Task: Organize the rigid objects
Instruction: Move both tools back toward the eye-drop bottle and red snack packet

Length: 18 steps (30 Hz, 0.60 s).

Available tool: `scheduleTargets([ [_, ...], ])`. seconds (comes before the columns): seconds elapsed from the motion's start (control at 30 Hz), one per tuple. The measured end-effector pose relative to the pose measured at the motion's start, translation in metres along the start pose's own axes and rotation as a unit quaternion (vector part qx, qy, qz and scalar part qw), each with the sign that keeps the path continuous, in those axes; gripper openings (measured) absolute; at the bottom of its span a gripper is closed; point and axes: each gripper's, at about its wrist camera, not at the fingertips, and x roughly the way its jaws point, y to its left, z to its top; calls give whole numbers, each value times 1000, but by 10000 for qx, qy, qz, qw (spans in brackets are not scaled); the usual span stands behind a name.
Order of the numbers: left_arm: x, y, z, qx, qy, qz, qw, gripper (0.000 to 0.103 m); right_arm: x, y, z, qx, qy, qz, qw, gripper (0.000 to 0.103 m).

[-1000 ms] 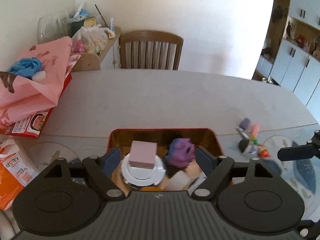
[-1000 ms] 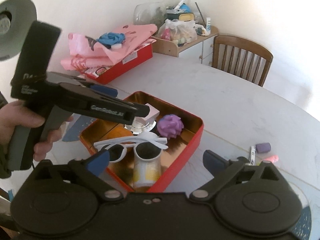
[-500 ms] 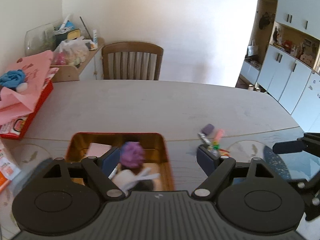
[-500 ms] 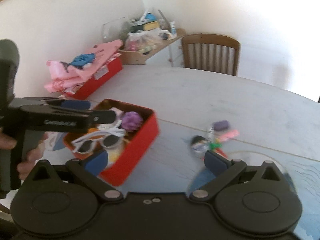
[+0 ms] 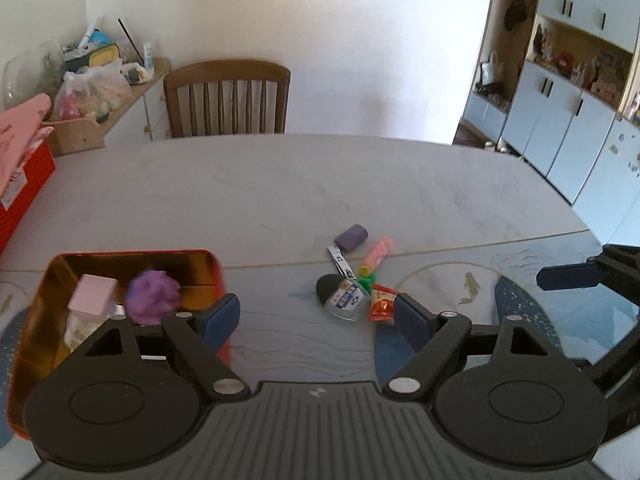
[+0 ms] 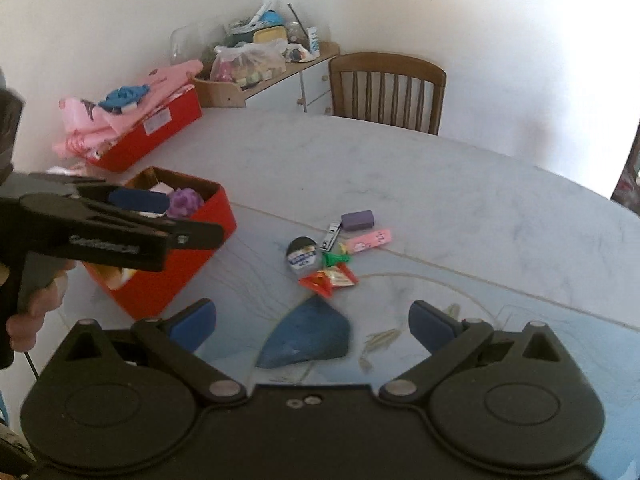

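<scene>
Red tin (image 6: 168, 280) at nine o'clock sits near the clutter, so either spread, empty claw (image 6: 312, 324) could scatter the nail clipper (image 6: 330, 236) across the surface (image 6: 440, 200).

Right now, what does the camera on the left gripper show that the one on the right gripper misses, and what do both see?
Only the left wrist view shows the white cupboards along the right wall. Only the right wrist view shows the person's hand holding the left gripper, and the blue cloth on the pink pile. Both show the red tin, the purple ball inside it, the small items on the table such as the purple block, and the wooden chair.
</scene>
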Motion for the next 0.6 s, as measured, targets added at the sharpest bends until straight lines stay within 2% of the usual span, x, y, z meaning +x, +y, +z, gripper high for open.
scheduleTargets([
  [0.33,46,-24,8,-51,290,67,9995,84,29,-20,-2,-395,200,229,9988,100],
  [0.43,59,-26,11,-56,337,-26,9994,84,39,-24,-1,-473,253,309,9981,98],
  [0.6,81,-26,13,-66,477,59,9988,84,59,-30,1,-557,355,440,9968,90],
])
